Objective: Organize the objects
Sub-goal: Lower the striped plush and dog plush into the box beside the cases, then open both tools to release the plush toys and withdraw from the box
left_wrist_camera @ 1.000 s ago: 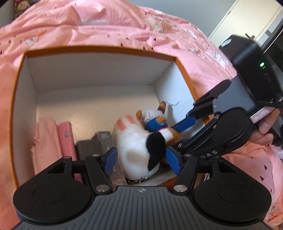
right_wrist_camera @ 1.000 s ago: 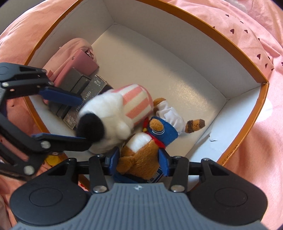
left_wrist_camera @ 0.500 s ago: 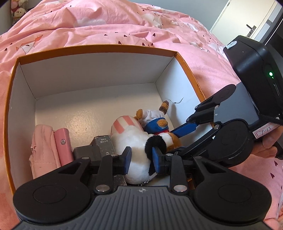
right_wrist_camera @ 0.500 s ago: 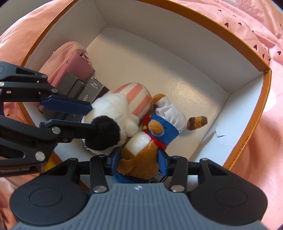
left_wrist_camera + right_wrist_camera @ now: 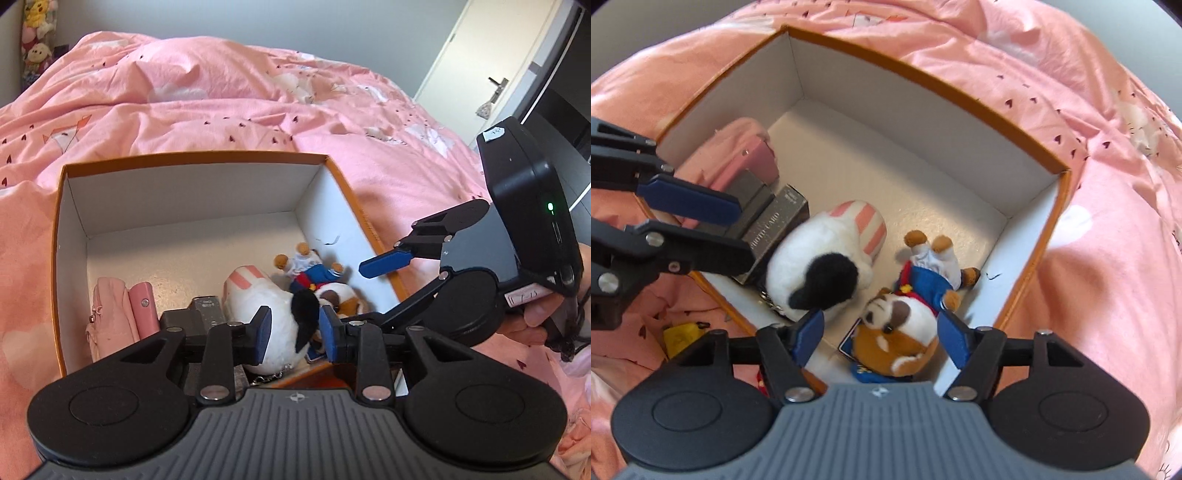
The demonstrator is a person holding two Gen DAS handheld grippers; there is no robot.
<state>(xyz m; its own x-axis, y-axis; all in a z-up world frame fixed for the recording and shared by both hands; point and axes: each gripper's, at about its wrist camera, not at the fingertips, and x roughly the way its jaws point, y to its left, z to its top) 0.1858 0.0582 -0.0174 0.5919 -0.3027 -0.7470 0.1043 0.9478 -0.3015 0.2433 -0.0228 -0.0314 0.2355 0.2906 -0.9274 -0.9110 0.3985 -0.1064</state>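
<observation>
Release looks right: right hand-held gripper [image 5: 879, 338], jaws opening around brown plush dog in blue jacket [image 5: 905, 325], should lift straight out of orange-rimmed white cardboard box [image 5: 1027, 147]; left hand-held gripper [image 5: 293, 330] empty, jaws parting slightly.

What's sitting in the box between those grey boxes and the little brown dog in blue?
The white plush with pink stripes lies between the grey boxes and the brown dog plush on the floor of the box, plainest from the right wrist view.

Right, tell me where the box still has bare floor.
The box is bare along its far half, between the far wall and the white plush. The near side is crowded: pink pouch, dark cases, white plush and brown plush side by side.
</observation>
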